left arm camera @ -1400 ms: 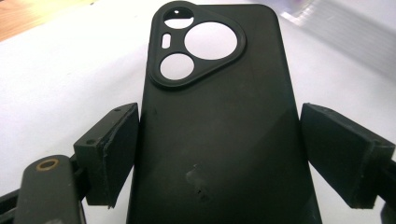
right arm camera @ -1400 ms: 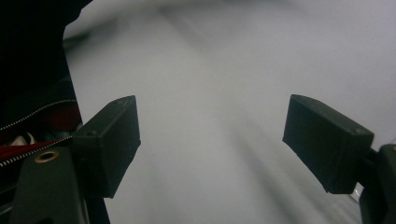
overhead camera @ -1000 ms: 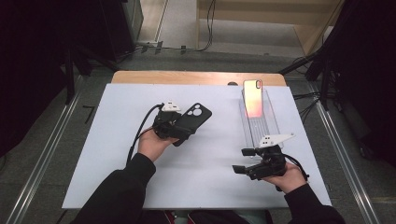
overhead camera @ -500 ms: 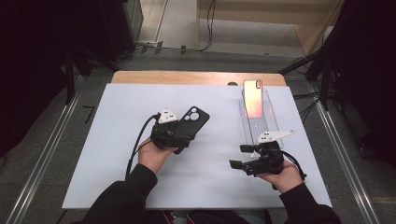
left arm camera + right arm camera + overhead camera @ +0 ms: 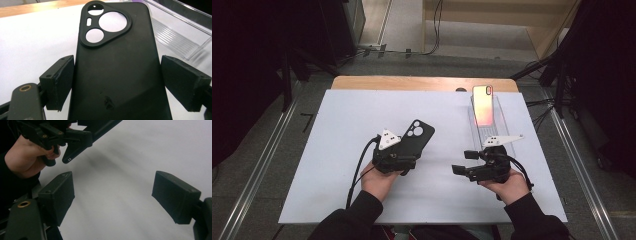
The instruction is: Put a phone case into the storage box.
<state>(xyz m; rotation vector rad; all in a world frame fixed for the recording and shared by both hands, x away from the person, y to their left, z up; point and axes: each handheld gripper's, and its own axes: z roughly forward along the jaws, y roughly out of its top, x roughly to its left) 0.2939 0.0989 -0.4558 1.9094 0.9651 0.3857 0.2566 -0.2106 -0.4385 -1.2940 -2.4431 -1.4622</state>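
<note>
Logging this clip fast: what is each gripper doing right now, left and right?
Left gripper: closed on the black phone case, one jaw at each long edge.
Right gripper: open, nothing between its jaws, over the white table.

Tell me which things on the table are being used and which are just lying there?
Being used:
- black phone case, between the pads of the left tool
- right tool, open and holding nothing

Just lying there:
- phone, propped on the clear stand
- white table mat
</note>
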